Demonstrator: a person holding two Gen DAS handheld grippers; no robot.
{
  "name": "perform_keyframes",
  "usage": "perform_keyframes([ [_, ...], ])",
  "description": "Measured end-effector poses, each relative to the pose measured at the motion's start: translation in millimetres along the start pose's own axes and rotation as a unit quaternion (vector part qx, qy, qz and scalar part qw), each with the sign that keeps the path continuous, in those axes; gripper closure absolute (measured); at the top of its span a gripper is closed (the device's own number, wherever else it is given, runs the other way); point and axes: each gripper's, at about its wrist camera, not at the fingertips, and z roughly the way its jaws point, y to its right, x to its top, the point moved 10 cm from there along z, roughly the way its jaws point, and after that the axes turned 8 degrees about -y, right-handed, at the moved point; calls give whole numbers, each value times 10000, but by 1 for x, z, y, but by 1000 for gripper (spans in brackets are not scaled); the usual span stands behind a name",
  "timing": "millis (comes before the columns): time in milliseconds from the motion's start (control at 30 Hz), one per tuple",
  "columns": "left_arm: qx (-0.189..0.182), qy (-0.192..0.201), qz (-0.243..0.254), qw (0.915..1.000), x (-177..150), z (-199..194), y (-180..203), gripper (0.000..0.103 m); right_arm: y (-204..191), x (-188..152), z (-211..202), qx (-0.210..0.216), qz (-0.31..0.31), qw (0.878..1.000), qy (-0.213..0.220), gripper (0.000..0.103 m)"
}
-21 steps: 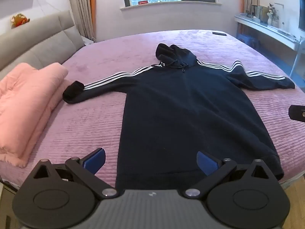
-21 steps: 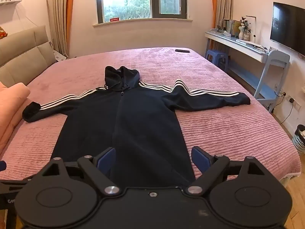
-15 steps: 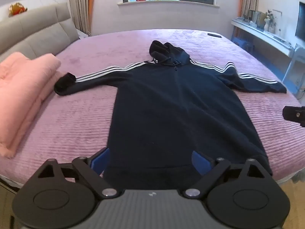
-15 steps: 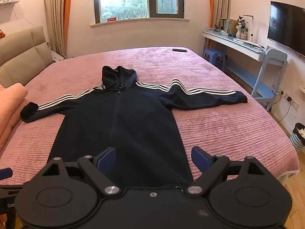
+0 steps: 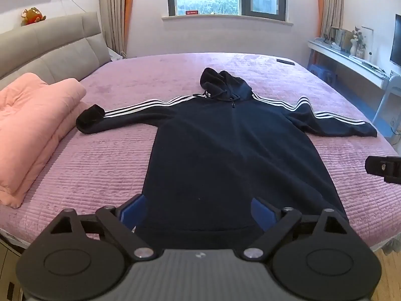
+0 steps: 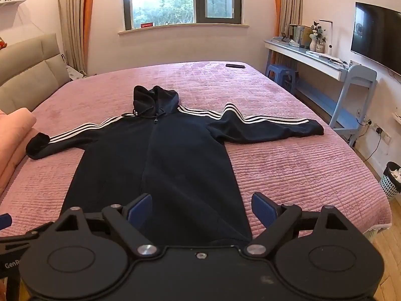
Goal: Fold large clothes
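Observation:
A long dark navy hoodie [image 5: 233, 160] with white sleeve stripes lies flat and spread out on the pink bed [image 5: 100, 170], hood toward the window, both sleeves out sideways. It also shows in the right wrist view [image 6: 160, 165]. My left gripper [image 5: 198, 212] is open and empty above the hem's left part. My right gripper [image 6: 201, 207] is open and empty above the hem's right part. The right gripper's body shows at the right edge of the left wrist view [image 5: 386, 168].
A folded pink quilt [image 5: 27, 125] lies on the bed's left side by the grey headboard [image 5: 50, 45]. A dark phone [image 6: 235, 66] lies at the bed's far edge. A desk [image 6: 325, 62], blue stool [image 6: 280, 75] and bin [image 6: 392, 180] stand to the right.
Both grippers have risen and tilted up a little, so the views show more of the room. The hoodie has not moved. Both stay open.

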Motion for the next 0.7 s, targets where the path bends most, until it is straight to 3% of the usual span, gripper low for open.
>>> perform_keyframes([
  [700,-114,65,19,9999,6,-7,-8,8,-9,-1,-8,44,-101,9999,52,1],
])
